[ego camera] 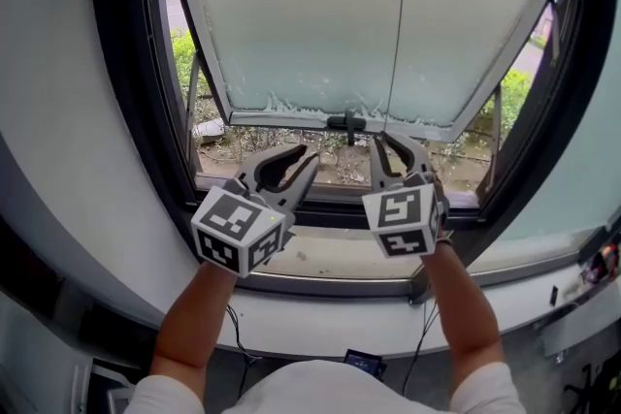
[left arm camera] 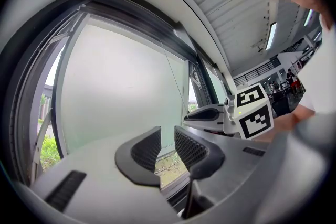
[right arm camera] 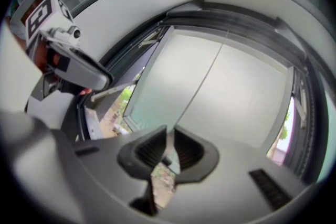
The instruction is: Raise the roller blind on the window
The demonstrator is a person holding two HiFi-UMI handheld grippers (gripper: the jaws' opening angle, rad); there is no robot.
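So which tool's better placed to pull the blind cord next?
Right. The right tool is clamped on the cord running down the roller blind; the left tool is open, empty and clear of the cord.

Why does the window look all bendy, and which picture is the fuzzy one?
Head view: the wide lens bends the window frame; daylight glows through the roller blind. Left gripper view: sharp fingers. Right gripper view: fuzziest, fingers and pinched cord smeared.

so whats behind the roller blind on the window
The roller blind lets no detail through: what is behind it is hidden. Only beside and below its bottom bar does the outside show: bushes and bare ground. The pull cord hangs in front, held in the right gripper.
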